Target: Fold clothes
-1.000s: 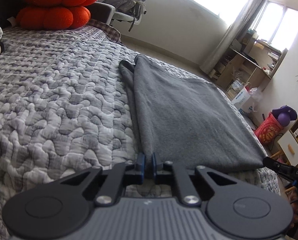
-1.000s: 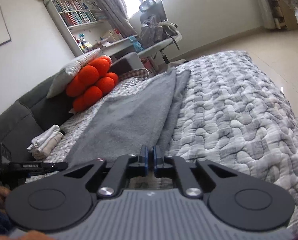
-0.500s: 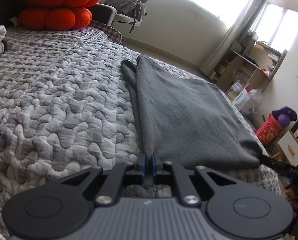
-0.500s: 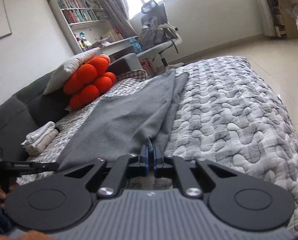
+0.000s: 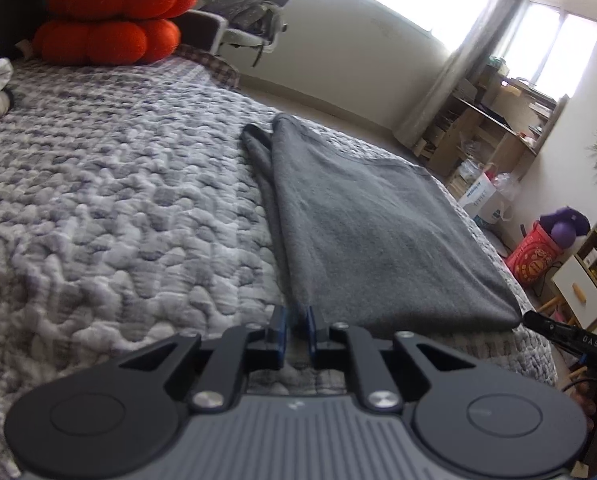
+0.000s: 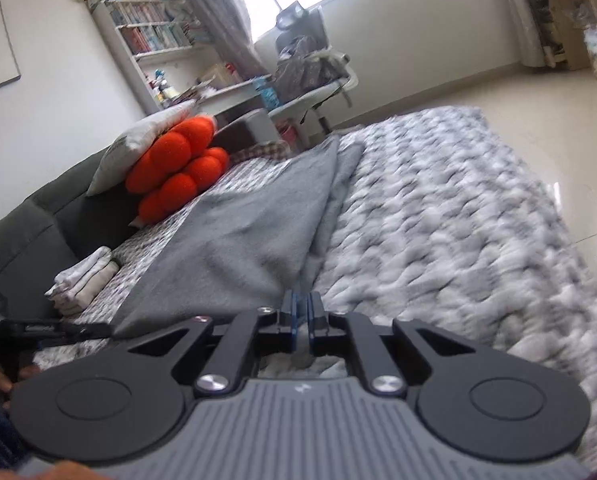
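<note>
The bed (image 5: 98, 200), under a quilted grey cover, carries a grey garment (image 5: 378, 240) folded lengthwise, one narrow strip showing along its long edge. Your left hand-held gripper (image 5: 294, 322) pinches one near corner while its jaws ease apart. Your right hand-held gripper (image 6: 300, 308) pinches the other near corner, jaws pressed together.

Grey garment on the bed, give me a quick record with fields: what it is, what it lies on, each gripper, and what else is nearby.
garment: grey fleece garment, spread flat, one narrow part folded along its side
surface: grey-and-white quilted bedspread
left gripper: jaws opening, garment corner between them
right gripper: shut on the other near corner
nearby: orange lobed cushions; folded white cloths
</note>
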